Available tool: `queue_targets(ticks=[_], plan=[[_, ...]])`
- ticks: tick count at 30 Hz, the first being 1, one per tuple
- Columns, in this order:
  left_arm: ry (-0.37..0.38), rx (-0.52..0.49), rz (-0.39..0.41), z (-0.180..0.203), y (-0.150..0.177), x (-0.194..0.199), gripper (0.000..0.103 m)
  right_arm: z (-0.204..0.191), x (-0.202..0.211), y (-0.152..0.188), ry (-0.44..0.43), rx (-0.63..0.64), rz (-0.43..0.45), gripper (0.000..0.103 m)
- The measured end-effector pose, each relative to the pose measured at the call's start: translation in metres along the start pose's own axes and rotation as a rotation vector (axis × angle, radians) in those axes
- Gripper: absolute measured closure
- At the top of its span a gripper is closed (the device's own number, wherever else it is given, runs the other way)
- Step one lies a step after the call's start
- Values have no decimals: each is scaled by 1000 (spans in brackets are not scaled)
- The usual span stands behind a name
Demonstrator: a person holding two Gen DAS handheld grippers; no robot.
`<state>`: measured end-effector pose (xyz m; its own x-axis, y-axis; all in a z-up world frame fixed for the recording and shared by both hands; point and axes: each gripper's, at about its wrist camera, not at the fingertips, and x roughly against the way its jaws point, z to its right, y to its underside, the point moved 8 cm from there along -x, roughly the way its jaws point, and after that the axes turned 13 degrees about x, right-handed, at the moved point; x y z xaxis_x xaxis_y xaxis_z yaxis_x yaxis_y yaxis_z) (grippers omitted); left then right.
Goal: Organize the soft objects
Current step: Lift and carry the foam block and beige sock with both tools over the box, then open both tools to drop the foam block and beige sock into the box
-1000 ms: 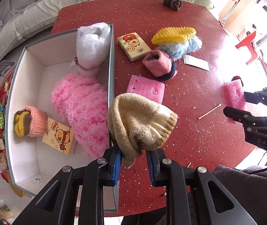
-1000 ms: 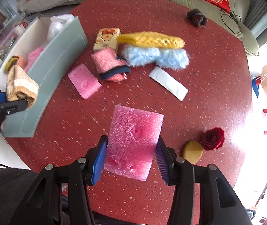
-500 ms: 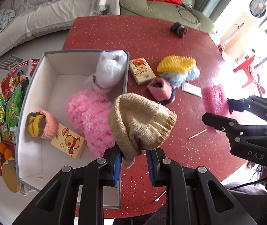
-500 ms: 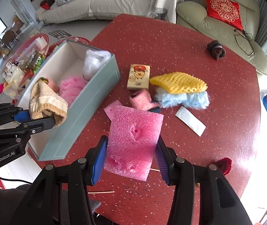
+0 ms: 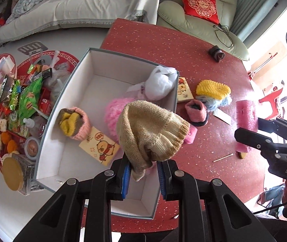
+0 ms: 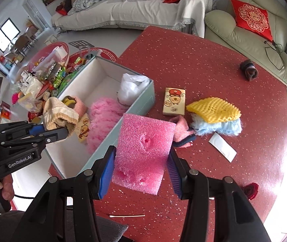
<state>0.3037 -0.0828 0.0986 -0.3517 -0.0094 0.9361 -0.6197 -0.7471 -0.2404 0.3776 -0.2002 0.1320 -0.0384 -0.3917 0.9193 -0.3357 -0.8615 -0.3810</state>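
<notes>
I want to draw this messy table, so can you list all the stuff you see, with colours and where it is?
box: 1, grey outside, white inside, at table edge
table: 1, red speckled
hat: 1, beige, held above box
foam sheet: 1, pink, held above table
fluffy thing: 1, pink, in box
bag: 1, white, in box
rolled socks: 1, pink and yellow, in box
cartoon packs: 2, tan, one on table, one in box
net: 1, yellow, on blue fluff
blue fluff: 1, on table
dark roll: 1, far side of table
rose: 1, red, on table
cotton swab: 1, on table
snacks: many, on floor
left tool: shut on hat
right tool: shut on foam sheet
</notes>
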Motion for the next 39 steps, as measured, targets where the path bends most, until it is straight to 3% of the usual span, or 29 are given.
queue_targets(ticks=[19, 39], plan=[[-40, 66, -12, -55, 7, 7, 79, -85, -20, -49, 6, 260, -24, 50], [-27, 48, -54, -65, 2, -4, 79, -104, -37, -69, 10, 300, -48, 50]])
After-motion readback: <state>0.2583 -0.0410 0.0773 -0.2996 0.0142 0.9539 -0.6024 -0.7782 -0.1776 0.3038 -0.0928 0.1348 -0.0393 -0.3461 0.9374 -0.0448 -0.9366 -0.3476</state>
